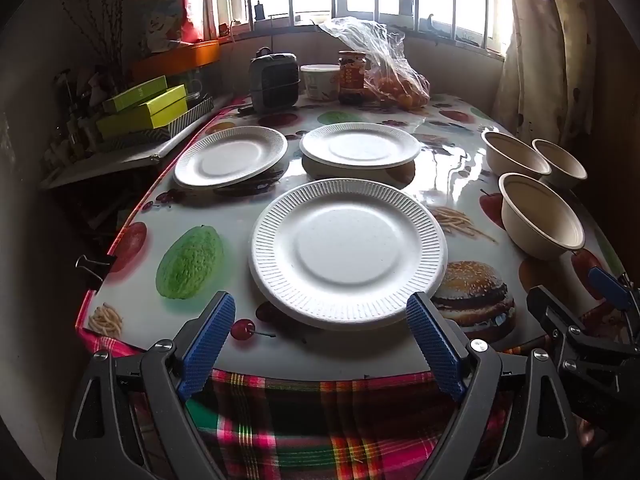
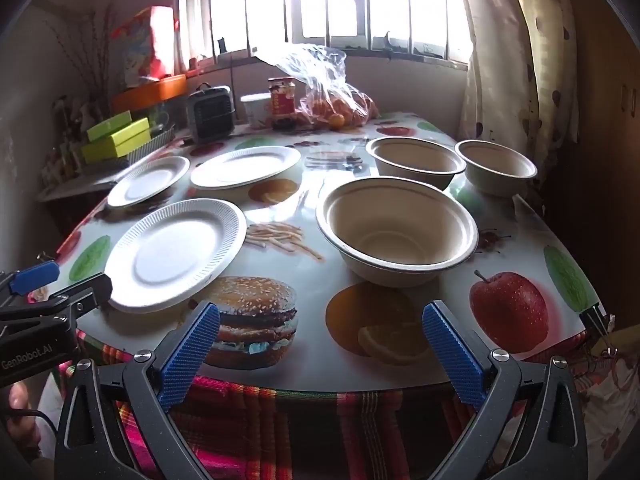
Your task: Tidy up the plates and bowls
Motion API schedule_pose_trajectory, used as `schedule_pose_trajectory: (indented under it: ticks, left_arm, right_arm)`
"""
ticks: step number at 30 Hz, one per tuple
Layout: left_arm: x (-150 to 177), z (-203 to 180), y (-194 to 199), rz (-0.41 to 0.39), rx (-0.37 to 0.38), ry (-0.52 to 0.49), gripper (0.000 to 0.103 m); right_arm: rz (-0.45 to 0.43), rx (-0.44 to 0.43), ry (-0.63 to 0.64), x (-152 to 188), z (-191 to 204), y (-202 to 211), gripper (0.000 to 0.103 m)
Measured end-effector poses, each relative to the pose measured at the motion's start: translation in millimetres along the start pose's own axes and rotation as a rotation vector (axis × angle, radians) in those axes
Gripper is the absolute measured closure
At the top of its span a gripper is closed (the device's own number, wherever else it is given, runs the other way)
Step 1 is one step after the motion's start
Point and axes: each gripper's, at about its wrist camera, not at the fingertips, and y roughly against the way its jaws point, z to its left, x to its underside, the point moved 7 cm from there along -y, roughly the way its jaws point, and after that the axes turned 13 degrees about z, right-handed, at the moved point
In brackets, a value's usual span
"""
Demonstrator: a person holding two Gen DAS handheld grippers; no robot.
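Three plates and three bowls sit loose on the table (image 1: 360,352), none stacked yet, so we judge the job barely begun. Our left gripper (image 1: 320,320) hangs at the near edge with its jaws spread wide and holding nothing, aimed at the near plate (image 1: 347,247). Our right gripper (image 2: 320,332) waits likewise, jaws apart and empty, facing the near bowl (image 2: 396,228).

Behind the near plate lie the left plate (image 1: 230,156) and the far plate (image 1: 359,145), well apart from each other. Two far bowls (image 2: 416,158) (image 2: 496,166) stand just beside each other past the near one.

We think the plate wants a rim grip: one finger slid under the overhanging lip, the other on top of the ribbed edge, then a gentle close, since thin paper probably buckles under a hard pinch. We would lift it level and lower it square onto another plate. For the bowl, we would pinch its wall at the rim and nest it straight down. The glossy cloth may let things slide, so we should come in slowly.
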Motion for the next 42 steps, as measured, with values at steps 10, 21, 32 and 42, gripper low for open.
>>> schedule_pose_trajectory:
  ticks: [10, 21, 32, 42]
  left_arm:
    - [0.3, -5.6, 3.7, -0.014, 0.014, 0.005, 0.015]
    - [1.1, -6.9, 3.7, -0.010, 0.004, 0.006, 0.015]
    - [1.8, -5.6, 3.8, -0.011, 0.005, 0.006, 0.015]
    - [2.1, -2.8, 5.1, -0.013, 0.002, 0.007, 0.015]
  right_arm:
    - [-0.005, 0.006, 0.001, -1.7, 0.3, 1.5, 0.000]
    - [-0.004, 0.004, -0.011, -0.6, -1.9, 2.6, 0.000]
    - [-0.004, 0.003, -0.011, -0.7, -2.4, 2.2, 0.000]
    - [-0.004, 0.001, -0.012, -0.2, -3.1, 2.5, 0.000]
